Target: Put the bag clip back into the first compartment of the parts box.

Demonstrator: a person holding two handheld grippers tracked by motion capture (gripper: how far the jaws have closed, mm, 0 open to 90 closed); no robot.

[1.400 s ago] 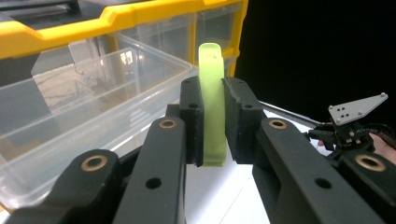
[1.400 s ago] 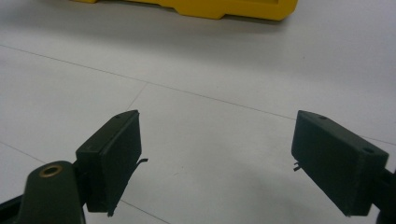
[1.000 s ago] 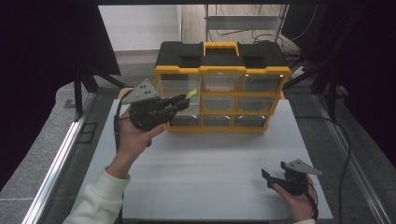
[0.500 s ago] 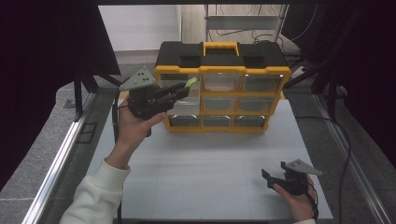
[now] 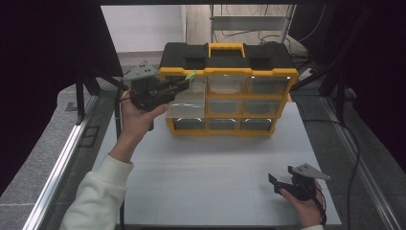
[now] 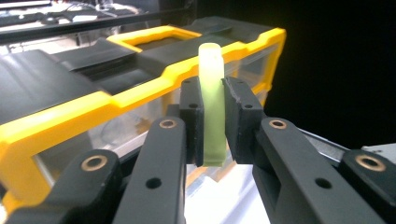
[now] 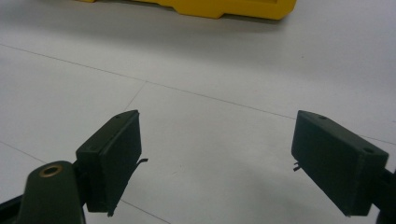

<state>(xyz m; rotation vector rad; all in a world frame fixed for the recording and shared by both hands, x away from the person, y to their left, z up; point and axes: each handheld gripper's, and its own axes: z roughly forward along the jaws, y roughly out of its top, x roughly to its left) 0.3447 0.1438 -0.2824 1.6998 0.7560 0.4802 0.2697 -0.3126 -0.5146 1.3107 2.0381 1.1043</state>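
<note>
Left gripper [image 5: 184, 85] is up at the far left of the organizer [image 5: 229, 91], its fingers [image 6: 192, 114] pinching a pale green strip [image 6: 212, 100] upright between them. A second ago that hand sat lower, level with the middle row; now it has climbed toward the top-left drawer [image 5: 191, 86], and the strip's tip [image 5: 191, 75] pokes up by the yellow rim there. Below it the middle-left drawer [image 5: 184, 109] stands pulled out a little. My read: the strip is headed into the top row, or over the case's edge, so the lift clears the open drawer underneath. Grip hasn't budged, same tight pinch throughout. Right gripper [image 5: 282, 184] rests on the near right of the bench [image 5: 206, 182], fingers [image 7: 114, 149] spread wide with nothing between them, parked just where it was.
</note>
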